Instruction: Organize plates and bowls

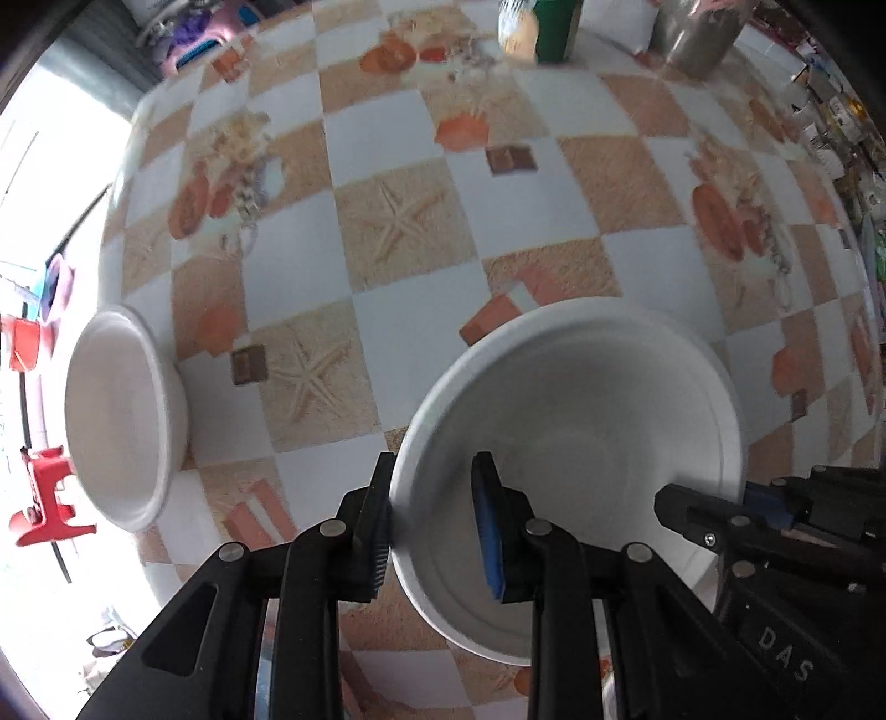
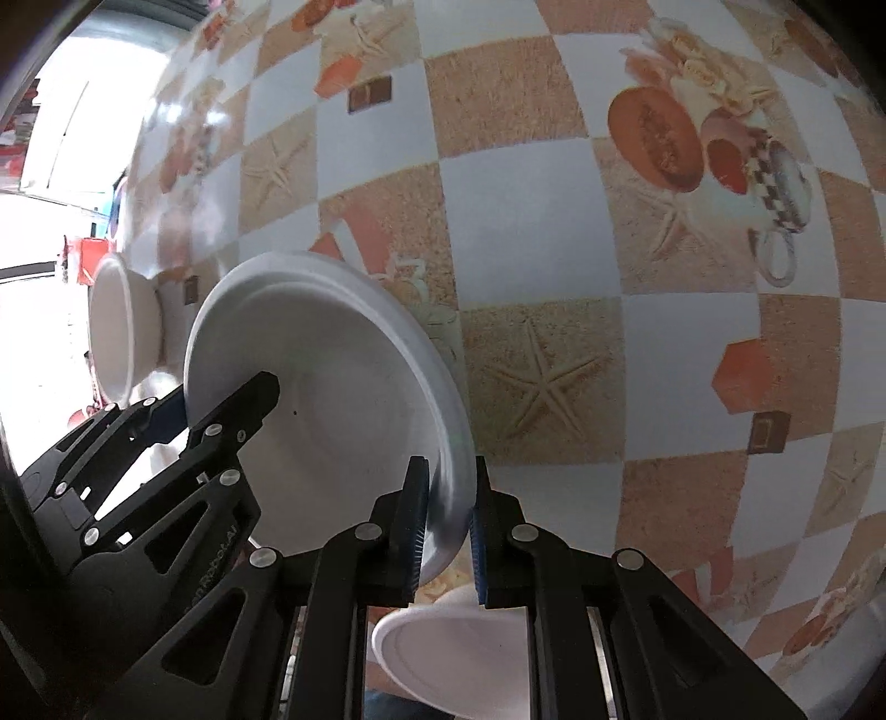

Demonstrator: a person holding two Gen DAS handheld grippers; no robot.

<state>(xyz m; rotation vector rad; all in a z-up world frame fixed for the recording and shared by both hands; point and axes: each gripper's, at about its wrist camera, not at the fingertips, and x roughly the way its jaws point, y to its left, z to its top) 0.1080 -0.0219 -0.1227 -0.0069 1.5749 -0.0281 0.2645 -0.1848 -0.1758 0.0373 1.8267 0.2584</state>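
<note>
A white bowl (image 1: 581,421) hangs above the checked tablecloth, held at two sides; it also shows in the right wrist view (image 2: 343,387). My left gripper (image 1: 434,531) straddles its left rim, one finger outside and one inside, with a gap showing at the inner pad. My right gripper (image 2: 447,531) is shut on the bowl's right rim; it shows at the right in the left wrist view (image 1: 736,515). A second white bowl (image 1: 119,421) stands at the table's left edge, also seen in the right wrist view (image 2: 119,327). A white plate (image 2: 459,653) lies below my right gripper.
The tablecloth (image 1: 398,221) carries starfish and fruit prints. A green box (image 1: 556,27), a yellow packet (image 1: 518,27) and a metal jar (image 1: 700,33) stand at the far edge. A red object (image 1: 41,498) sits beyond the left table edge.
</note>
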